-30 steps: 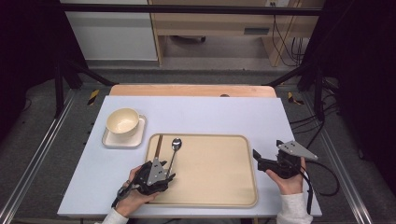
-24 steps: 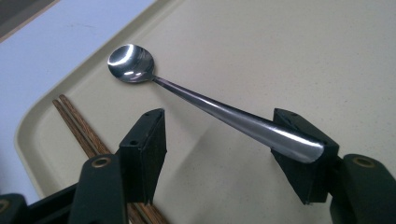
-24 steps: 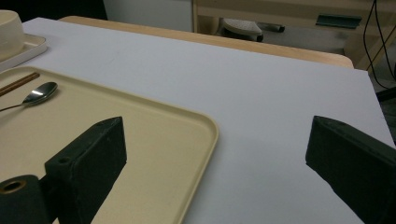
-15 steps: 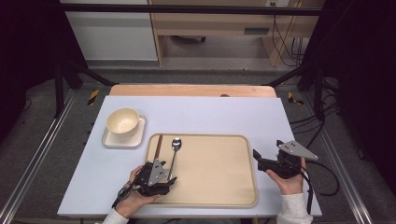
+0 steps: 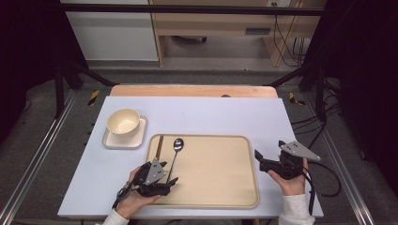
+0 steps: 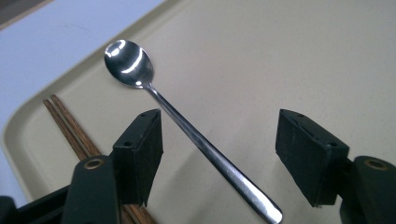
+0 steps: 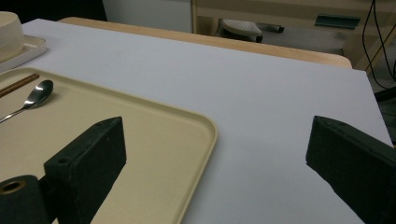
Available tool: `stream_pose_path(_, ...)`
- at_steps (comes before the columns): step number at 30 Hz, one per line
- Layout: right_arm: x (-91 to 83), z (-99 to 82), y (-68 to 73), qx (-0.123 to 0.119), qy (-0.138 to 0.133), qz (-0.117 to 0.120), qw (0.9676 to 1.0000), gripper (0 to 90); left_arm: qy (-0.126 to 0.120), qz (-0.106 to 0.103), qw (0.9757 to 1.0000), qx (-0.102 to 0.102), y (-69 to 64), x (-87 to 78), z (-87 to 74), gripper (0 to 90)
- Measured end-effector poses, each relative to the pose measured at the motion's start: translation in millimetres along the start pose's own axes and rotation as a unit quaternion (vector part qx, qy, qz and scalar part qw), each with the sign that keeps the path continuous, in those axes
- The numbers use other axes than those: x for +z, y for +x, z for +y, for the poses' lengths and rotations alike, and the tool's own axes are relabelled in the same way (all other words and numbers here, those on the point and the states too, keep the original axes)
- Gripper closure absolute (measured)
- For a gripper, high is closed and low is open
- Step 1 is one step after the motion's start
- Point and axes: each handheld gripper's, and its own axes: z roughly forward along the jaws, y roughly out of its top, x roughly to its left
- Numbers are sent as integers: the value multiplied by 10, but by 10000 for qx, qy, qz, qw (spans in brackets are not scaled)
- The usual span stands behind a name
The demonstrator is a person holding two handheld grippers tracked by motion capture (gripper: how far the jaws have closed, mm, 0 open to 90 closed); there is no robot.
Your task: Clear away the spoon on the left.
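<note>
Jaws of left gripper (image 6: pixel 219 154) just opened wider, apart round spoon (image 6: pixel 187 126) (untouched) on tray (image 5: pixel 211 197), right gripper (image 7: pixel 215 168) jaws apart, unchanged

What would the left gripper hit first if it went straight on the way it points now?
Probably the spoon. The left gripper has just been opening, and the spoon's handle lies between its open jaws, untouched. The view looks down on the tray, so going on would likely reach the handle, then the tray. Depth is unclear.

soft overhead light, dark surroundings, sharp
</note>
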Motion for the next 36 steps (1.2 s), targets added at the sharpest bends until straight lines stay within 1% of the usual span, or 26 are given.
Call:
stream_pose_path(1, 0, 0, -1, 2, -2, 1, 10000, 55, -80, 13, 9999, -60, 22, -23, 27, 328)
stream_pose_path(2, 0, 0, -1, 2, -2, 1, 10000, 55, -80, 13, 9999, -60, 22, -23, 27, 339)
stream_pose_path(3, -1, 1, 1, 7, -1, 6, 10000, 55, -159, 32, 9998, -130, 52, -45, 51, 358)
stream_pose_path(4, -1, 1, 1, 6, -2, 7, 10000, 55, -186, 46, 9996, -204, 73, -53, 64, 370)
stream_pose_path(5, 1, 0, 0, -19, 2, -4, 10000, 55, -186, 46, 9996, -204, 73, -53, 64, 386)
stream_pose_path(6, 1, 0, 0, -19, 2, -4, 10000, 55, -201, 48, 9995, -246, 90, -57, 74, 386)
stream_pose_path(7, 2, 0, 2, -15, 3, -1, 10000, 55, -209, 63, 9994, -286, 107, -57, 85, 408)
stream_pose_path(9, 6, 0, 5, -11, 13, 2, 10000, 55, -203, 59, 9991, -367, 138, -46, 104, 487)
stream_pose_path(10, 6, 0, 6, -12, 10, 1, 10000, 55, -187, 96, 9990, -388, 148, -37, 117, 513)
stream_pose_path(11, 5, 1, 9, -1, 4, -2, 10000, 55, -167, 102, 9991, -366, 160, -35, 133, 535)
stream_pose_path(13, 5, 2, 10, -11, -8, -4, 10000, 55, -181, 76, 9991, -371, 168, -33, 146, 612)
stream_pose_path(14, 5, 2, 10, -11, -8, -4, 10000, 55, -193, 79, 9991, -373, 179, -31, 166, 612)
stream_pose_path(15, 7, 1, 9, -20, -3, -5, 10000, 55, -211, 80, 9990, -376, 191, -26, 193, 631)
stream_pose_path(16, 15, -2, 10, -33, 6, -14, 10000, 55, -235, 30, 9990, -372, 202, -14, 237, 687)
stream_pose_path(20, 19, -2, 14, -28, 18, -11, 10000, 55, -231, 5, 9992, -315, 205, -1, 293, 765)
stream_pose_path(21, 18, -1, 12, -20, 4, -7, 10000, 56, -261, -12, 9993, -284, 210, -3, 325, 794)
stream_pose_path(25, 21, -2, 12, -27, 6, -27, 10000, 56, -278, -51, 9991, -320, 227, 27, 371, 863)
stream_pose_path(26, 23, -3, 15, -24, 12, -27, 10000, 56, -255, -79, 9992, -295, 229, 56, 390, 863)
stream_pose_path(27, 28, -4, 19, -34, 18, -25, 10000, 56, -166, -85, 9996, -209, 224, 108, 412, 892)
stream_pose_path(29, 29, -4, 19, -30, 20, -18, 10000, 56, -76, -88, 9999, -127, 214, 168, 424, 899)
stream_pose_path(30, 29, -5, 18, -29, 19, -23, 10000, 56, -41, -121, 9998, -124, 216, 196, 423, 899)
stream_pose_path(31, 27, -5, 18, -22, 17, -25, 10000, 56, -41, -121, 9998, -124, 216, 196, 423, 899)
stream_pose_path(32, 27, -5, 18, -22, 17, -25, 10000, 56, -10, -115, 9999, -107, 226, 234, 417, 899)
stream_pose_path(33, 26, -5, 17, -35, 14, -34, 10000, 56, 32, -143, 9998, -160, 233, 270, 408, 899)
stream_pose_path(35, 27, -6, 17, -59, 15, -30, 10000, 56, 183, -143, 9995, -199, 248, 339, 380, 899)
stream_pose_path(36, 29, -5, 17, -43, 13, -32, 10000, 56, 227, -147, 9994, -198, 248, 349, 376, 899)
